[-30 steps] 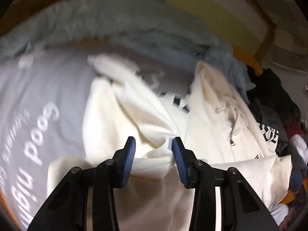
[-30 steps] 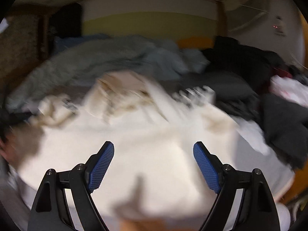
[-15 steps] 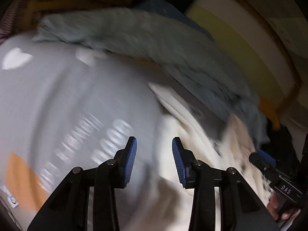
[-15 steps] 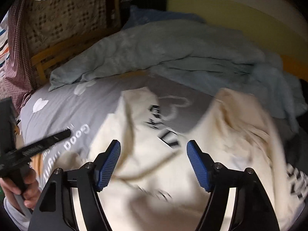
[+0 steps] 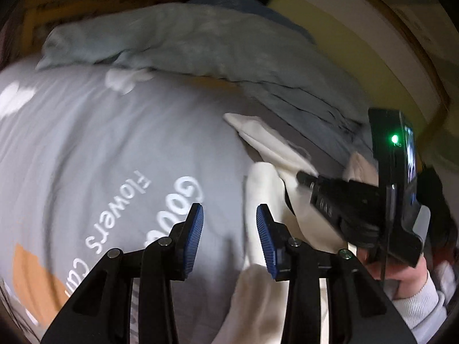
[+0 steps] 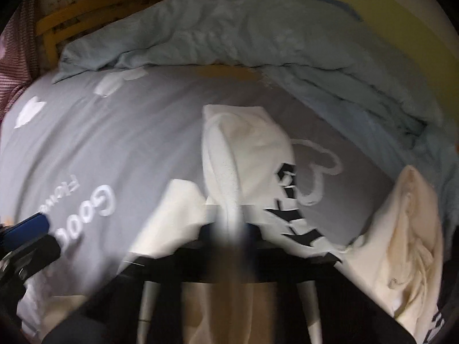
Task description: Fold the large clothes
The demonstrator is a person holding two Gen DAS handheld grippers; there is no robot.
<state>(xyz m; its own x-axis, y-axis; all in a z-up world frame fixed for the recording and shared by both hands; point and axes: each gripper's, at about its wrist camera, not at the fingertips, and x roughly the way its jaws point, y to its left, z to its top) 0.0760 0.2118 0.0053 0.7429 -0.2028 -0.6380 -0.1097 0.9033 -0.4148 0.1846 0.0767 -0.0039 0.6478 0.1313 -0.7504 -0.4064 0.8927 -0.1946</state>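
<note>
Cream sweatshirt (image 6: 246, 154) with black lettering lies rumpled across the grey bedspread (image 6: 120, 132), one sleeve stretched toward the pale blue blanket (image 6: 258, 37) heaped at the far edge of the bed. My right gripper (image 6: 229, 226) has snapped shut and is a dark blur low in its own view, seemingly on a fold of that sleeve, though the blur hides the contact. My left gripper (image 5: 229, 238) hangs partly open over the bedspread, holding nothing, with the cloth just beside its right finger.
</note>
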